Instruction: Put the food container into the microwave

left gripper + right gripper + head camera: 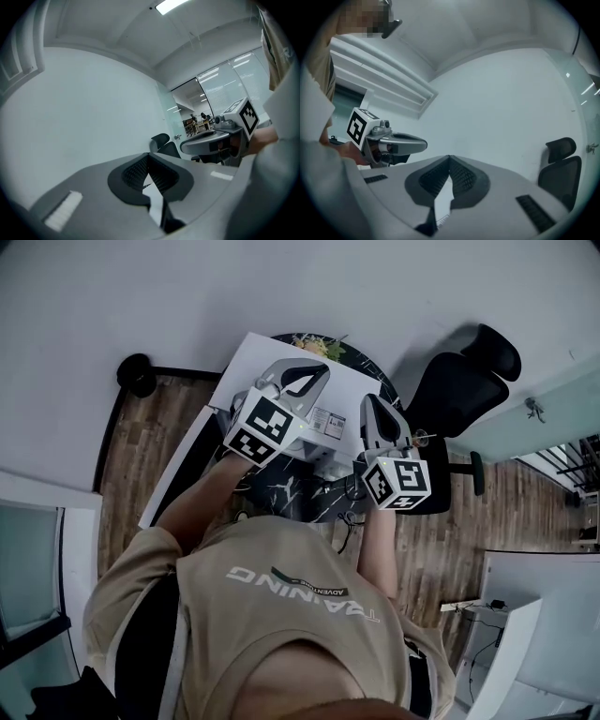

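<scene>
Both grippers are held up in front of the person and point at the wall. My left gripper [314, 371] [148, 155] is shut, its tips meeting with nothing between them. My right gripper [371, 403] [449, 157] is shut and empty too. Each gripper view shows the other one: the right gripper [220, 140] and the left gripper [393, 143]. Below them in the head view lies the white top of a box-shaped appliance [267, 352], apparently the microwave. Behind it, a dark food container [319, 345] with greenish food peeks out, mostly hidden.
A black round table [291, 493] stands under the appliance. A black office chair [464, 381] [560, 168] is to the right, by a glass partition. A small black round object [138, 374] sits on the wooden floor at the left, near the white wall.
</scene>
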